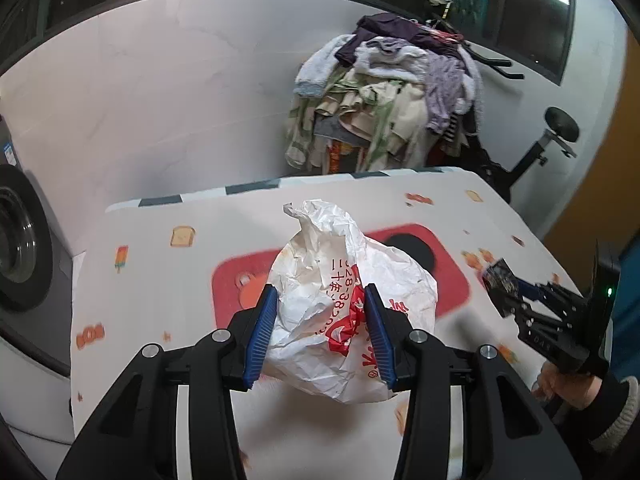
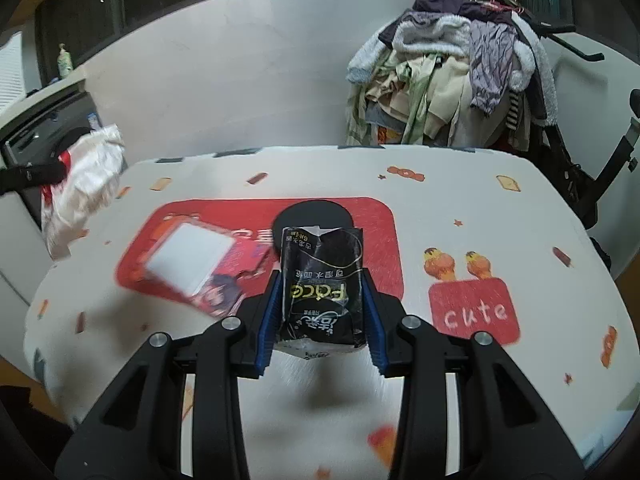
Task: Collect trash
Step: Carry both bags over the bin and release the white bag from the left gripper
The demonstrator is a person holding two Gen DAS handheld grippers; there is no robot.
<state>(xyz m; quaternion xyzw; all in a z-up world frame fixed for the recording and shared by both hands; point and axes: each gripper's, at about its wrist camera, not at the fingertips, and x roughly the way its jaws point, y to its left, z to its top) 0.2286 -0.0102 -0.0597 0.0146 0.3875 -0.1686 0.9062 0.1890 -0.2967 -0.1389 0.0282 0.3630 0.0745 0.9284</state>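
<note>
Left hand-held gripper (image 1: 320, 322) clamps crumpled white red-printed plastic bag (image 1: 344, 300); right hand-held gripper (image 2: 320, 316) pinches black tissue packet (image 2: 320, 280); both lifted off counter (image 2: 520, 208) for disposal.

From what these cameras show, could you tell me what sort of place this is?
Probably a home laundry or utility corner: a front-loading washing machine, a heap of clothes piled over a rack, and an exercise bike behind a cloth-covered table.
</note>
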